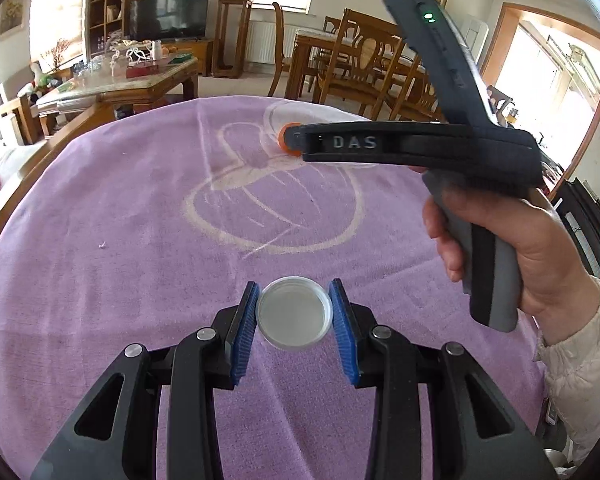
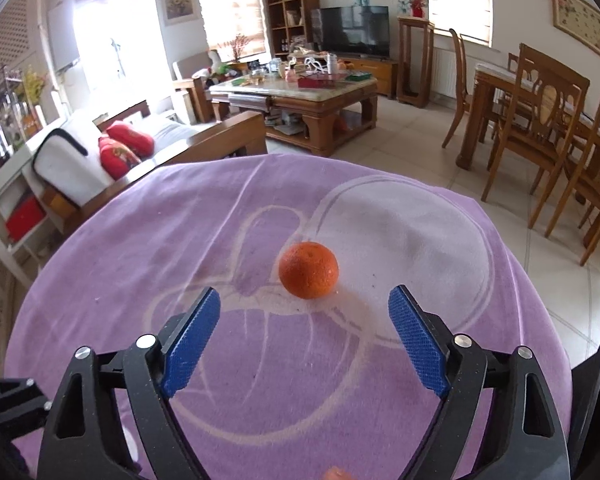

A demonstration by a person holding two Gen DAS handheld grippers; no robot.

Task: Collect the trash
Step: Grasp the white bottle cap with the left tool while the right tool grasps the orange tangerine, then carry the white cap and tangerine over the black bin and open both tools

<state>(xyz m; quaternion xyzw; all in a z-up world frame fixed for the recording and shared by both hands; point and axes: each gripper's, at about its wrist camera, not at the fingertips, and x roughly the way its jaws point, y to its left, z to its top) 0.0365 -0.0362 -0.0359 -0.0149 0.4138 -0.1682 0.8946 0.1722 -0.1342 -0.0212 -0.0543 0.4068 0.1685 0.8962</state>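
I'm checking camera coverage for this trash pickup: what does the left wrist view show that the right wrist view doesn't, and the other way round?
Only the left wrist view shows the white lid pinched between the left gripper pads, and the person's hand holding the right tool.

Only the right wrist view shows the right gripper open, short of the orange, plus the sofa's red cushions.

Both show the orange, the purple cloth, the television and dining chairs.

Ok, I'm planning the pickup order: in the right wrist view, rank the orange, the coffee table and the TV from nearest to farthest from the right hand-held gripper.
1. Orange: on the purple cloth, just ahead of the right hand-held gripper.
2. Coffee table: mid-room, beyond the cloth.
3. TV: against the back wall.
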